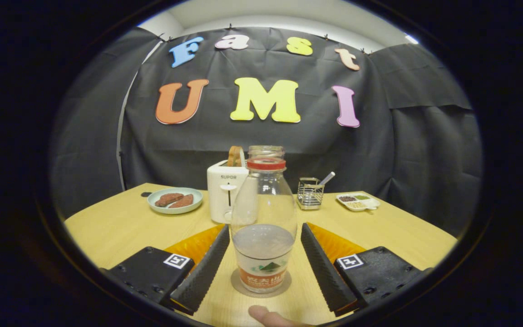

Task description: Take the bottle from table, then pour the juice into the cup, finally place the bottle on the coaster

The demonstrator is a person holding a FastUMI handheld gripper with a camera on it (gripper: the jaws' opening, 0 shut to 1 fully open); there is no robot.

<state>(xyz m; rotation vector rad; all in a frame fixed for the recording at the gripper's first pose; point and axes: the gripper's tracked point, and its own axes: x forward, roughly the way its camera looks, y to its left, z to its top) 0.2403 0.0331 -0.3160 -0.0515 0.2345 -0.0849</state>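
Gripper (263,254) spread wide, flanking the bottle (264,222) without contact; bottle upright on the coaster (261,285), dead centre between fingers, long axis vertical. Toaster (226,190) just behind bottle; probably only backing straight away left

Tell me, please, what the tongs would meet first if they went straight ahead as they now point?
Most likely the bottle: it stands upright on a coaster between the open tongs, with gaps on both sides. The toaster is beyond it.
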